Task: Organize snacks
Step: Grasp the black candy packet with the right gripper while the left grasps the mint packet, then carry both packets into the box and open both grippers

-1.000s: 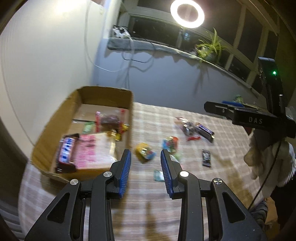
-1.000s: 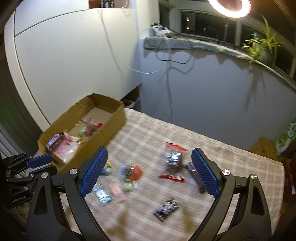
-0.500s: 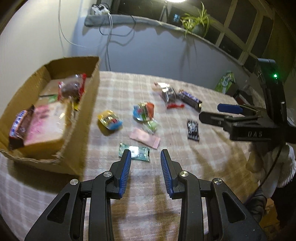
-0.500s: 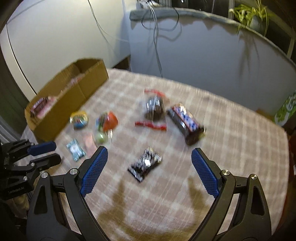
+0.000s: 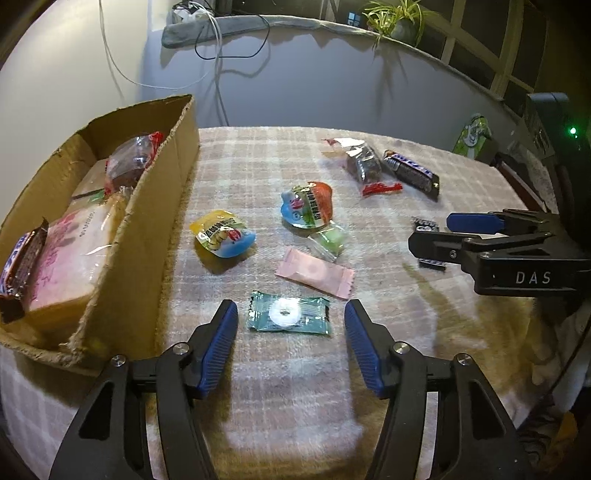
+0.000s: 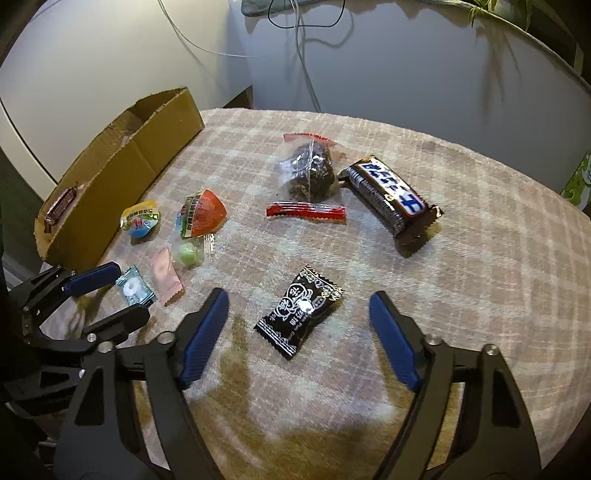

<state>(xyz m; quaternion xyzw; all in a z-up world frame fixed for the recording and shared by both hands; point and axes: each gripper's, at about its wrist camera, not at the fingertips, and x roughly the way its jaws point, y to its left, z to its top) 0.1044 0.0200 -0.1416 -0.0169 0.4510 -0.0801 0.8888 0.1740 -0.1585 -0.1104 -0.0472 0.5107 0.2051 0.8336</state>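
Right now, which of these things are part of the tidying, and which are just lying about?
Job: cardboard box, teal candy, pink packet, black candy, chocolate bar, left gripper, right gripper.
Lying about: potted plant, cables.

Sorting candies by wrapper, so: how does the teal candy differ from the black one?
The teal candy has a translucent green wrapper showing a white ring; the black candy is opaque with white print. Teal lies between the open left gripper fingers, black between the open right gripper fingers. Teal lies nearer the cardboard box. Both are flat, sealed, untouched on the tablecloth.
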